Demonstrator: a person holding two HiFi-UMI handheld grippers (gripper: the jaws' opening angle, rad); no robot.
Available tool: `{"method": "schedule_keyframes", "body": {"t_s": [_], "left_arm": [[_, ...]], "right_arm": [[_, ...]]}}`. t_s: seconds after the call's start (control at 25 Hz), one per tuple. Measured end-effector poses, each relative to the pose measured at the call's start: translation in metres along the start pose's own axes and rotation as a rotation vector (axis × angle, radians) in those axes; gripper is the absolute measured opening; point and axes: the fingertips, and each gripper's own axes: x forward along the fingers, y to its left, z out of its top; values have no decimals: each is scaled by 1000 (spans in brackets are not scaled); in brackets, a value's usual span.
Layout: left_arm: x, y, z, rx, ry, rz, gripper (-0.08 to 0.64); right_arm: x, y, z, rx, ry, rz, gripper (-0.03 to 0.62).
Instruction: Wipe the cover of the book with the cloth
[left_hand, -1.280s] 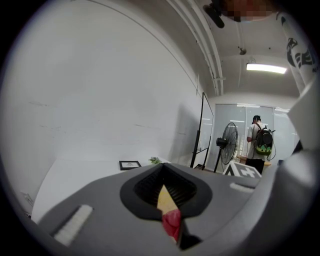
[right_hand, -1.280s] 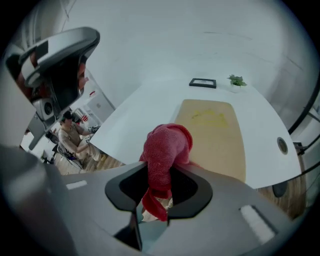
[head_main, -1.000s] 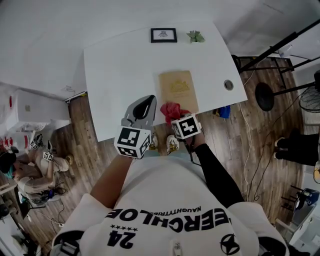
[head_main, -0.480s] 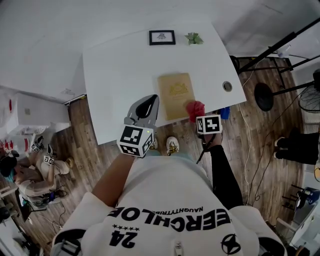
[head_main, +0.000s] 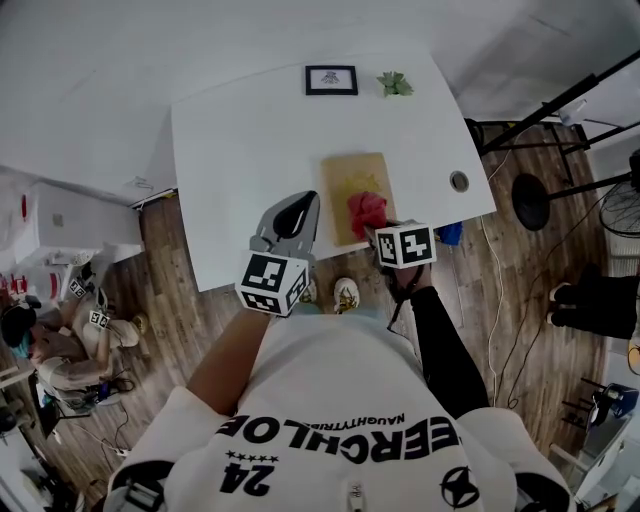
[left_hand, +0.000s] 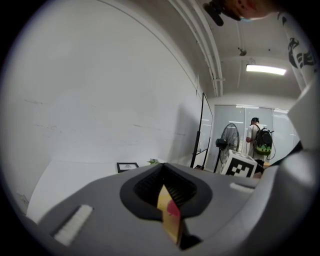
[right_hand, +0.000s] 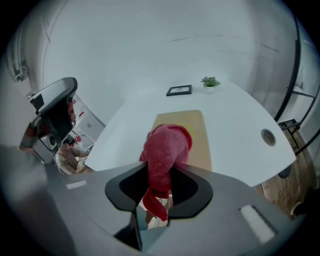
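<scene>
On the smooth white table (head_main: 230, 150), near its front edge, lies the flat, tan, rectangular book (head_main: 345, 178). A bunched red cloth (head_main: 367, 210) of nubbly terry rests on its cover. The cloth is pinched between the 2 jaws of the right gripper (right_hand: 162, 170), with a loose tail hanging back through them. Left of the book, the grey left gripper (head_main: 296, 206) has its jaws pressed together on nothing. A small black frame (head_main: 331, 80) and a green plant (head_main: 395, 84) stand at the far edge.
</scene>
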Motion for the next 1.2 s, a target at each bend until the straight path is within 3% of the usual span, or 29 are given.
{"method": "schedule_keyframes", "body": {"t_s": [0.16, 0.32, 0.48, 0.76, 0.96, 1.08, 1.2], "left_arm": [[1, 2, 6, 29, -9, 8, 44], [0, -2, 9, 84, -5, -28, 44], [1, -4, 4, 99, 12, -40, 44], [15, -1, 4, 93, 28, -55, 44], [23, -4, 5, 74, 29, -62, 44], [26, -7, 6, 79, 30, -64, 44], [23, -6, 8, 76, 25, -55, 44]], "right_arm": [[34, 47, -1, -110, 82, 70, 98], [54, 57, -19, -176, 160, 66, 98], [48, 29, -12, -113, 135, 16, 98], [23, -52, -7, 85, 87, -120, 97], [13, -80, -7, 54, 91, -239, 98], [11, -78, -3, 36, 86, -234, 98], [14, -61, 13, 32, 38, -174, 98]]}}
